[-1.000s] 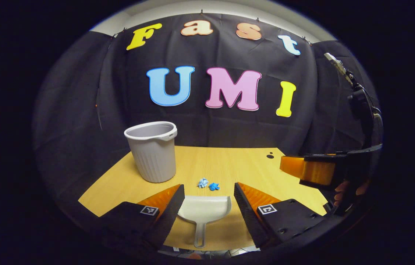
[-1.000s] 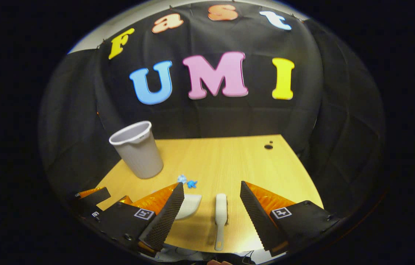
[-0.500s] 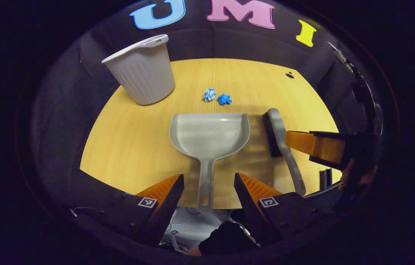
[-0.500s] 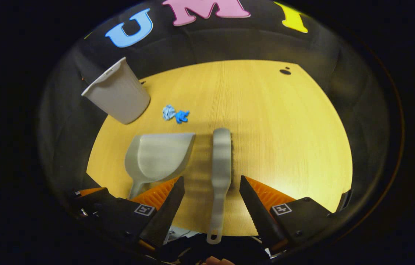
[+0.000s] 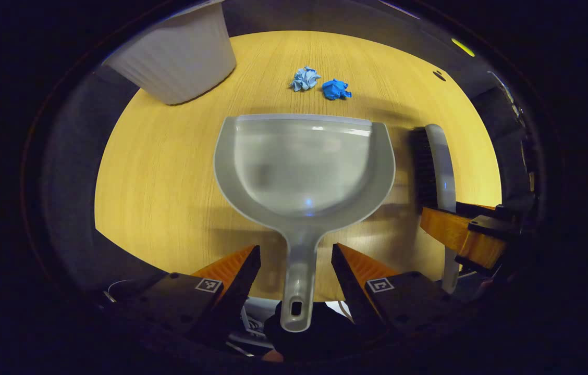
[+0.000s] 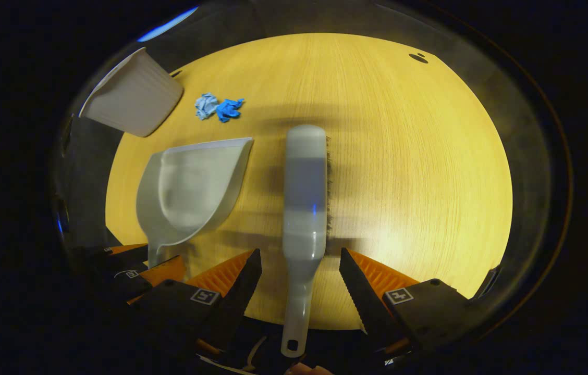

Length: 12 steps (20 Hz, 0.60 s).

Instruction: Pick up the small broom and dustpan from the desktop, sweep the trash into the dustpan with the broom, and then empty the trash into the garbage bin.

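Straddling the dustpan (image 5: 302,166) handle, the left claw (image 5: 296,265) gapes wide, untouching.

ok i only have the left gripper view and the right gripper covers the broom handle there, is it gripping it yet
observer: no, in the right gripper view the right gripper is open, and the broom handle lies between its fingers with a gap on each side
operator: is the handle straight in that gap
observer: yes, it runs roughly midway between the fingers, in line with them
operator: and the bin, its top is cut off for me
observer: the bin stands upright with its rim whole, beyond the dustpan
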### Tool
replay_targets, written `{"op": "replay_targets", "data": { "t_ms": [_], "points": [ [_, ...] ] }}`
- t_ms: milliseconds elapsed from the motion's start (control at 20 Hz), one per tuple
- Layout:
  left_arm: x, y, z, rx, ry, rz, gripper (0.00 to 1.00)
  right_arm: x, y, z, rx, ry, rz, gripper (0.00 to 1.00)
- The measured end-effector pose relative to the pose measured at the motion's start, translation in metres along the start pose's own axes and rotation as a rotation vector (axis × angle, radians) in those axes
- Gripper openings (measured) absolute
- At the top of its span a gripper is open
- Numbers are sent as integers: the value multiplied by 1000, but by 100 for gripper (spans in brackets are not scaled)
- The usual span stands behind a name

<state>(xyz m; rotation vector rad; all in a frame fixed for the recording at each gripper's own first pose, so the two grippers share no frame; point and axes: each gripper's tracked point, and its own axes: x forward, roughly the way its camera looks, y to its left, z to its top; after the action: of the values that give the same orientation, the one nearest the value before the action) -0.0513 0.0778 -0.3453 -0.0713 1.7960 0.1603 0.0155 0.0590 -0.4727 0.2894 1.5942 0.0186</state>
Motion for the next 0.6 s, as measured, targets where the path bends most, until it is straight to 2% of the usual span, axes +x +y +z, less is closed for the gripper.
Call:
{"op": "replay_targets", "data": {
  "t_ms": [200, 300, 400, 500, 600],
  "points": [
    [10, 0, 16, 58, 17, 10, 83, 14, 0, 3, 36, 44, -42, 99],
    [16, 2, 15, 78, 78, 19, 83, 18, -1, 1, 44, 72, -64, 99],
    [17, 5, 21, 63, 83, 27, 83, 24, -2, 0, 35, 81, -90, 99],
    [18, 0, 26, 43, 103, -3, 83, 29, -3, -6, 8, 109, -127, 99],
    [20, -1, 21, 43, 141, -9, 73, 30, 0, -1, -14, 99, -137, 100]
  ]
}}
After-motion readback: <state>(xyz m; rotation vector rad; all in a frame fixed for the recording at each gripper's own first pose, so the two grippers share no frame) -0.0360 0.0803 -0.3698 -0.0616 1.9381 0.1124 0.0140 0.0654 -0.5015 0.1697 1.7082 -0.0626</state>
